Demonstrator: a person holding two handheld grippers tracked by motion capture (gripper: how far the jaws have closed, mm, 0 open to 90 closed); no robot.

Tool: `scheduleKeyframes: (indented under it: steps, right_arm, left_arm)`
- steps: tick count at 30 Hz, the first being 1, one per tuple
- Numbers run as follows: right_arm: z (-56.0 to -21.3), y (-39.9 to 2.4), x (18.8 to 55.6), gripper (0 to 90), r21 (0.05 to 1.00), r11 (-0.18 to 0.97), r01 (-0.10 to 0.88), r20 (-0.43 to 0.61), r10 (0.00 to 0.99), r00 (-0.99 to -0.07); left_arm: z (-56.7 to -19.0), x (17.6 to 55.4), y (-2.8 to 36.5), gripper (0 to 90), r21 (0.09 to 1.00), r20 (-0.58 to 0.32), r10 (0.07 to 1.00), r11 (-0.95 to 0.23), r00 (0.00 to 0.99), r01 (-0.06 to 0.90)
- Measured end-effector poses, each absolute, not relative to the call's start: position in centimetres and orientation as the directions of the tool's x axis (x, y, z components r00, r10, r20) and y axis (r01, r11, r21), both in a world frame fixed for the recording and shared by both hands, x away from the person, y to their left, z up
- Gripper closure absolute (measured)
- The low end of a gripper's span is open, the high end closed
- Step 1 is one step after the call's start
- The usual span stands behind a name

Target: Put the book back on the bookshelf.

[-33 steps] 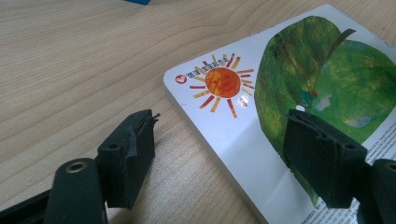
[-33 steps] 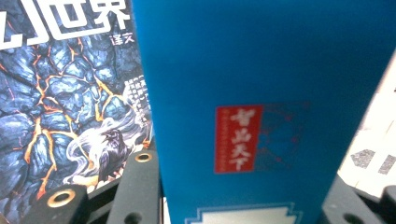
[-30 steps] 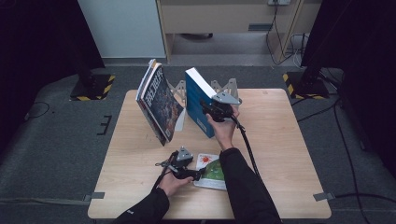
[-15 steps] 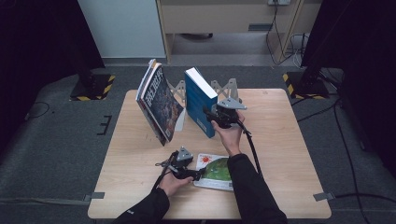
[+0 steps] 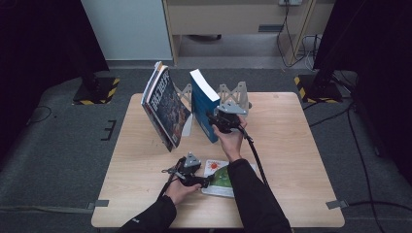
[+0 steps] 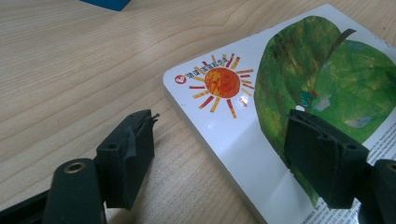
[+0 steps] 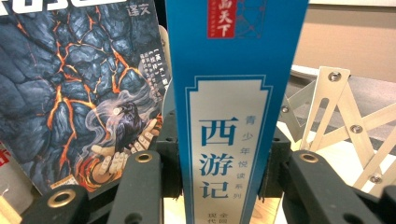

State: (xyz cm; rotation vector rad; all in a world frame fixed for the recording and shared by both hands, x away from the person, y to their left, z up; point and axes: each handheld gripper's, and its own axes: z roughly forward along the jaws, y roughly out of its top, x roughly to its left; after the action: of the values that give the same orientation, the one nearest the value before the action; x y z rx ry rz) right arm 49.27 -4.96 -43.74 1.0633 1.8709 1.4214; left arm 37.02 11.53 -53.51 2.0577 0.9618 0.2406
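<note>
Upright near the tabletop's far edge, the blue book stood spine-first in the clenched right gripper, its long axis vertical, while the left gripper, jaws released, straddled the picture book's corner near the front edge.

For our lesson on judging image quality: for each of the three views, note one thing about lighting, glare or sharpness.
High view: the wooden table is evenly lit, its surroundings dark. Left gripper view: a small glare spot sits on the glossy picture book by the sun, and the near jaws look soft. Right gripper view: the blue book held by the right gripper reads fairly sharply; the metal rack behind is softer.
</note>
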Motion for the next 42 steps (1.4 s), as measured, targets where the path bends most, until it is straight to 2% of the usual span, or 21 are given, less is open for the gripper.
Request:
scheduleKeyframes:
  steps: [8,16,20,24,35,42]
  right_arm:
    - [-43.8,-4.0,49.3,60.7,0.958,0.119,0.261,0.034,0.856,-0.516]
    - [-44.3,-4.9,49.0,54.6,0.950,0.137,0.279,0.043,0.832,-0.554]
    - [-45.6,-5.2,48.7,57.8,0.948,0.132,0.290,0.055,0.829,-0.557]
    - [-45.3,-4.7,48.4,60.5,0.945,0.160,0.286,0.021,0.842,-0.539]
    - [-45.3,-2.4,48.2,58.5,0.943,0.120,0.311,0.061,0.856,-0.513]
    - [-45.7,-3.6,48.2,53.8,0.942,0.147,0.302,0.058,0.815,-0.577]
  left_arm:
    - [-53.5,37.0,11.5,23.2,0.754,-0.161,0.708,-0.361,0.688,0.548]
    - [-53.5,37.0,11.5,23.2,0.755,-0.162,0.708,-0.360,0.688,0.548]
    - [-53.5,37.0,11.5,23.1,0.755,-0.162,0.708,-0.360,0.688,0.548]
    - [-53.5,37.0,11.5,23.0,0.755,-0.162,0.707,-0.361,0.688,0.548]
    - [-53.5,37.0,11.5,23.0,0.754,-0.163,0.706,-0.361,0.689,0.548]
    - [-53.5,36.9,11.5,23.0,0.754,-0.162,0.706,-0.362,0.690,0.548]
